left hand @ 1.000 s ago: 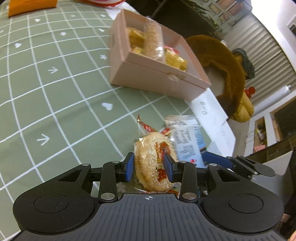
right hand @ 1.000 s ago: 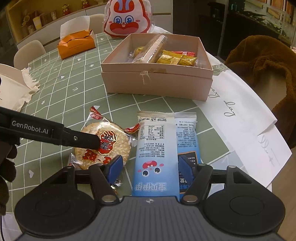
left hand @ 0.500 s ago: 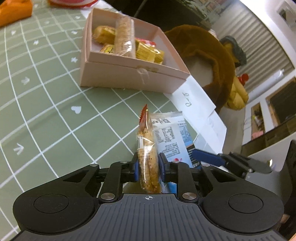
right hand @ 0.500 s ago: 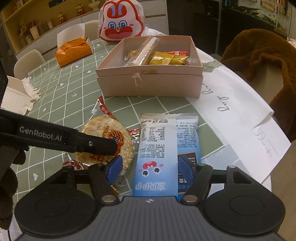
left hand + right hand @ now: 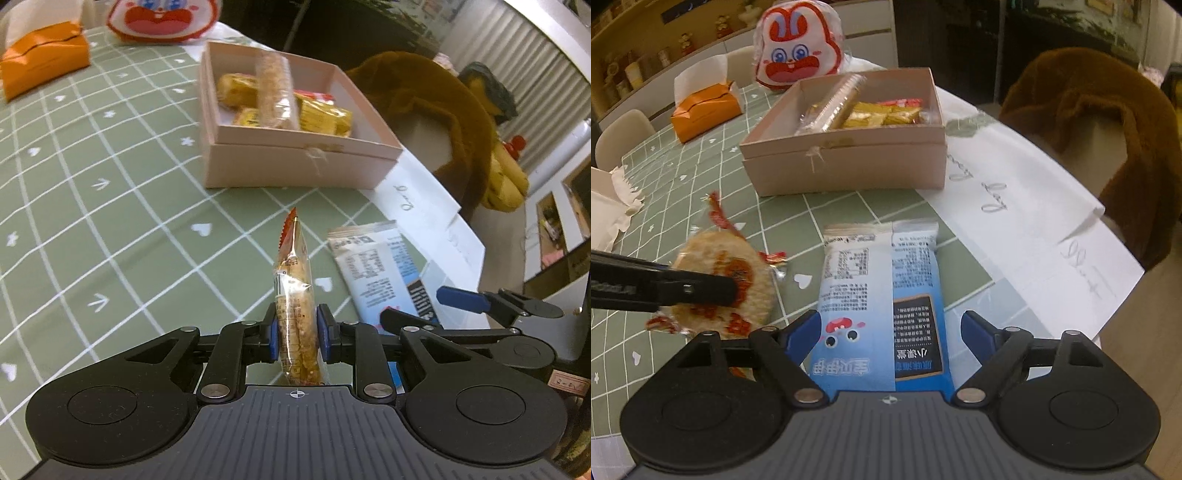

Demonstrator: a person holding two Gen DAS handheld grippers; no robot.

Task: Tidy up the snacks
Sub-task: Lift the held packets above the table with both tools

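Golden, sesame-flecked rice cracker (image 5: 295, 325) in clear wrap with red print, pinched edge-on between the left gripper (image 5: 297, 333) pads, lifted off the green checked tablecloth (image 5: 110, 221) near its front edge. Blue snack packet (image 5: 882, 306) flat between the spread jaws of the right gripper (image 5: 888, 332), untouched on either side. Pink box (image 5: 295, 162) beyond, toward the cloth's far side, half filled with yellow packets; open cloth between cracker and box. White paper (image 5: 1027, 206) along the right edge. Compared with a second ago, cracker turned from flat to upright and raised.
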